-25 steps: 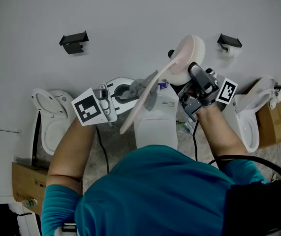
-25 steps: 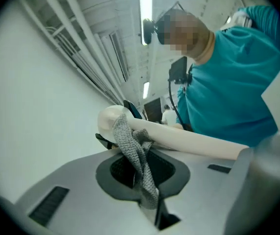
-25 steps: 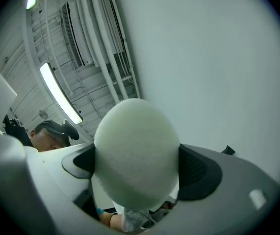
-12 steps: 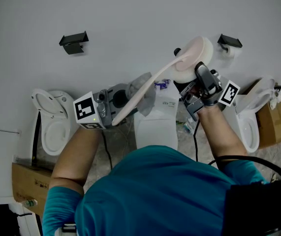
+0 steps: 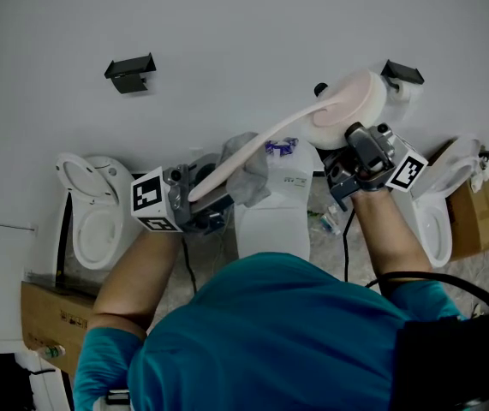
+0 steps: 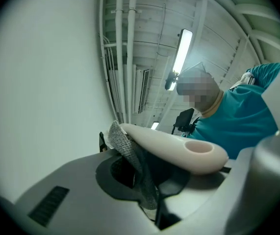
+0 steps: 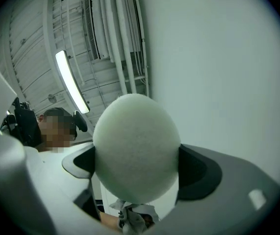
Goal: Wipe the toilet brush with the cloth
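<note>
The toilet brush is held up in front of the white wall. Its round pale head [image 5: 353, 101] sits between the jaws of my right gripper [image 5: 357, 148], which is shut on it. In the right gripper view the head [image 7: 136, 153] fills the gap between the pads of that gripper [image 7: 139, 166]. The curved cream handle [image 5: 257, 144] runs down-left to my left gripper [image 5: 203, 193]. A grey cloth [image 5: 246, 168] is wrapped against the handle there. In the left gripper view the cloth [image 6: 130, 153] lies under the handle [image 6: 174, 148], pinched in the left gripper [image 6: 147, 176].
Below stand a left toilet with its seat raised [image 5: 90, 217], a middle toilet's tank [image 5: 271, 208] and a right toilet [image 5: 437, 208]. Cardboard boxes sit at left [image 5: 51, 315] and right [image 5: 477, 212]. Two black paper holders [image 5: 128, 71] [image 5: 401, 74] hang on the wall.
The right gripper has carried the brush head right and a little up. The left gripper has rolled, and the handle's end, which stuck out below it, now lies at its jaws.
</note>
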